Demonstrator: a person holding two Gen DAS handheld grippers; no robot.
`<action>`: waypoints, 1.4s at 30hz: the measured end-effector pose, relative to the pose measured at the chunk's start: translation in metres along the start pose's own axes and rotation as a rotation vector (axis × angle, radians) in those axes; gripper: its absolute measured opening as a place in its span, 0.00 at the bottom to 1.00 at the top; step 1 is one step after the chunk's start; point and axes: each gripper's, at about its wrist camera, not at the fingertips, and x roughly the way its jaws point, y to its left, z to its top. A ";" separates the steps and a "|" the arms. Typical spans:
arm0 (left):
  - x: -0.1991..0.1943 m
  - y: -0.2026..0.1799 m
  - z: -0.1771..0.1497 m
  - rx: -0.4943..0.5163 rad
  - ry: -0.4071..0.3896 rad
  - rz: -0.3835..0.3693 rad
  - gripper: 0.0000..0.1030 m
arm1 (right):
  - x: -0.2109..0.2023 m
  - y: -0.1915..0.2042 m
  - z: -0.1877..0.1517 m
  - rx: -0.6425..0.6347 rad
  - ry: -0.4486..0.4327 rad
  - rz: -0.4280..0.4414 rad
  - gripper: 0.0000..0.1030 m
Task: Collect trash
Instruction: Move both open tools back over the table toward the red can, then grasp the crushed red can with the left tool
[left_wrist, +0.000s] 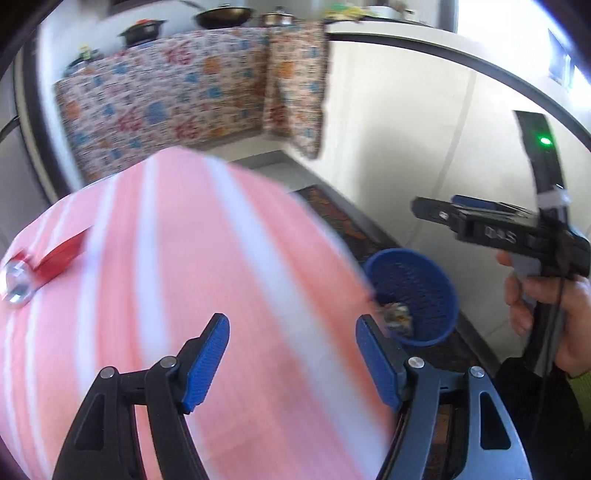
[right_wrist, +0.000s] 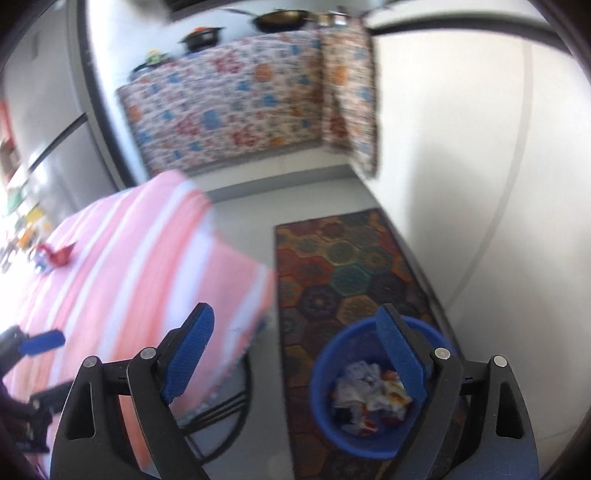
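A blue waste basket (right_wrist: 325, 373) stands on the floor rug right of the table, with crumpled wrappers (right_wrist: 369, 398) inside; it also shows in the left wrist view (left_wrist: 436, 291). My right gripper (right_wrist: 301, 354) is open and empty, above the gap between table edge and basket. My left gripper (left_wrist: 291, 362) is open and empty over the pink striped tablecloth (left_wrist: 184, 277). A red paper piece (left_wrist: 61, 254) and a shiny round foil object (left_wrist: 16, 282) lie at the table's far left. The right gripper (left_wrist: 436, 210) shows from the side in the left wrist view.
A patterned rug (right_wrist: 343, 266) lies on the grey floor. A counter draped in floral cloth (right_wrist: 236, 96) with pans on top stands at the back. A white wall (right_wrist: 461, 147) is on the right. Black table legs (right_wrist: 221, 410) show under the cloth.
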 end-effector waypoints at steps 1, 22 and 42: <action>-0.006 0.017 -0.008 -0.019 0.000 0.026 0.70 | 0.002 0.020 -0.004 -0.027 0.005 0.028 0.88; -0.020 0.312 -0.047 -0.147 0.037 0.134 0.78 | 0.067 0.283 -0.049 -0.378 0.207 0.273 0.98; 0.025 0.373 0.018 0.061 0.002 -0.121 0.95 | 0.066 0.287 -0.050 -0.410 0.209 0.236 1.00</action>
